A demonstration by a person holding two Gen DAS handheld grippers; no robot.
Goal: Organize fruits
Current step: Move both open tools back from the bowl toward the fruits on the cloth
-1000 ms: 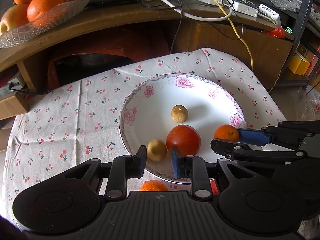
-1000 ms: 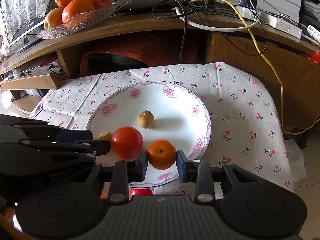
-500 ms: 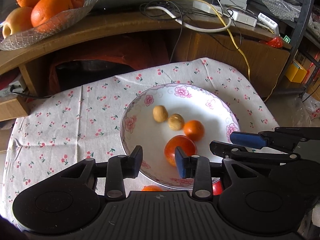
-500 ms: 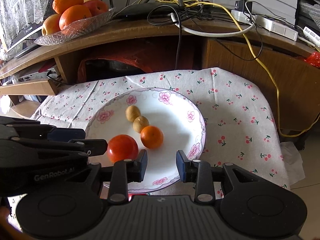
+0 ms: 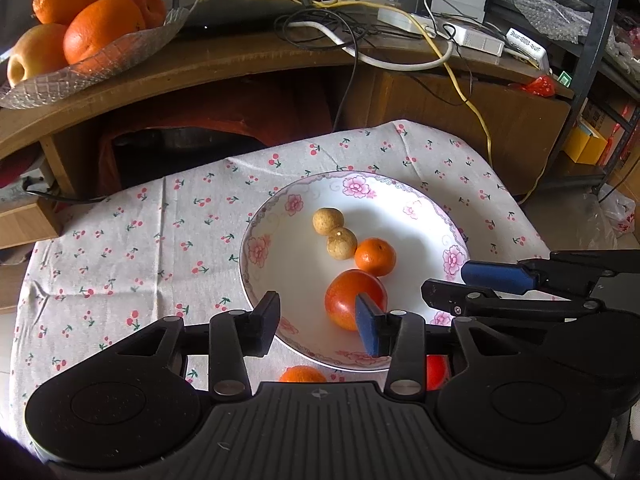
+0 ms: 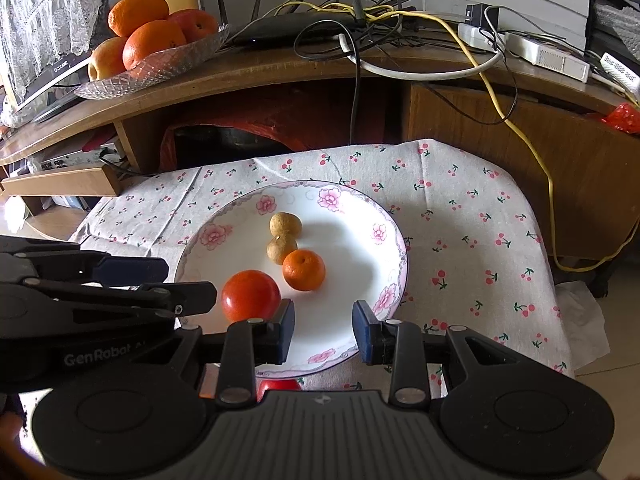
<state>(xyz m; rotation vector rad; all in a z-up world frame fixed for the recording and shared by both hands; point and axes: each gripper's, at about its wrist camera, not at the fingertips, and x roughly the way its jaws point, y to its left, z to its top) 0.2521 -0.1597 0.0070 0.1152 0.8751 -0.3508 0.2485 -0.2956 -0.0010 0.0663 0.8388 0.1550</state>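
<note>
A white floral plate (image 5: 416, 204) (image 6: 352, 208) holds a red apple (image 5: 348, 294) (image 6: 250, 294), a small mandarin (image 5: 375, 257) (image 6: 303, 269) and two tan longans (image 5: 328, 221) (image 6: 285, 224) touching in a row. My left gripper (image 5: 318, 326) is open, empty, above the plate's near rim. The right gripper (image 6: 323, 330) is also open and empty, just right of the apple. Each gripper shows from the side in the other's view. Below the plate's near edge, another mandarin (image 5: 302, 374) and a red fruit (image 5: 435, 368) (image 6: 278, 385) peek out on the cloth.
The plate rests on a cherry-print cloth (image 5: 132, 240) (image 6: 472, 240) over a low table. Behind is a wooden desk (image 5: 240, 60) with a glass dish of oranges and apples (image 5: 80, 40) (image 6: 152, 48), tangled cables (image 5: 360, 20) and power strips (image 6: 540, 54).
Both grippers let go of their fruit and pulled back and up. The longan and the mandarin rolled to the plate's middle, next to the other longan. Both jaws opened wider.
</note>
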